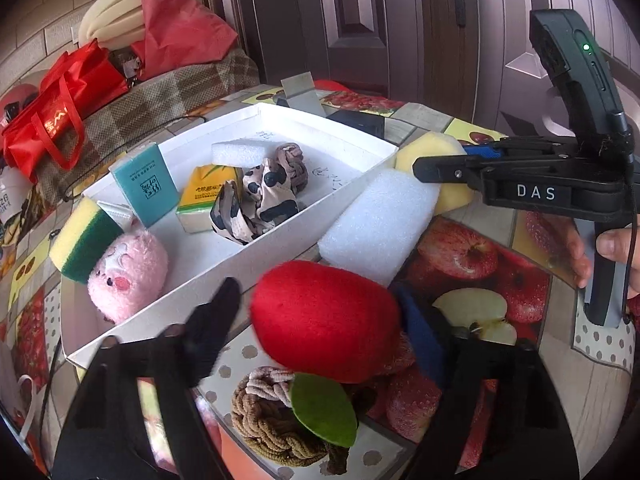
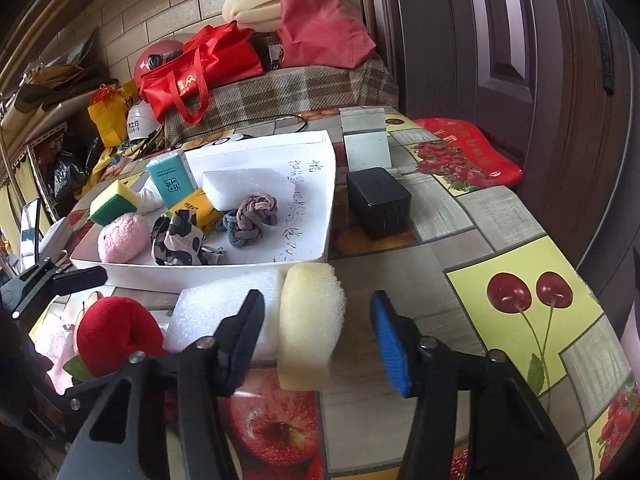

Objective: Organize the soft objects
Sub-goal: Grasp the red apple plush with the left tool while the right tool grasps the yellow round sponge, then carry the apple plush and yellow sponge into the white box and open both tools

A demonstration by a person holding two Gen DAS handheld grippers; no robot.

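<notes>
Left hand-held gripper [image 1: 316, 292]: released, its jaws straddling the red plush apple [image 1: 320, 320]; the blue pad lies against the apple's 3 o'clock side, and the black finger stands just short at 9 o'clock.
Red plush apple: on the surface [image 2: 500, 220], just outside the white box [image 2: 256, 276], with its green leaf [image 1: 324, 408] at 6 o'clock.
Braided hair ties [image 1: 268, 420]: on the surface under the leaf, touching the apple.
Right hand-held gripper [image 2: 316, 298]: released, with the yellow sponge [image 2: 312, 320] between its jaws and a gap on each side.
Yellow sponge: upright on the surface, against the white foam block [image 2: 228, 312] at its 9 o'clock.
White foam block: at 1 o'clock of the apple, beside the box wall.
White box: holds a pink plush [image 2: 120, 240], a green-and-yellow scouring sponge [image 2: 112, 202], a teal tissue pack [image 2: 172, 180], a spotted cloth [image 2: 180, 240], a braided tie [image 2: 252, 220] and a smaller foam block [image 2: 244, 188].
Black charger [image 2: 378, 204]: at 3 o'clock of the box, apart from it.
Person's hand [image 1: 612, 248]: around the right gripper's handle.
</notes>
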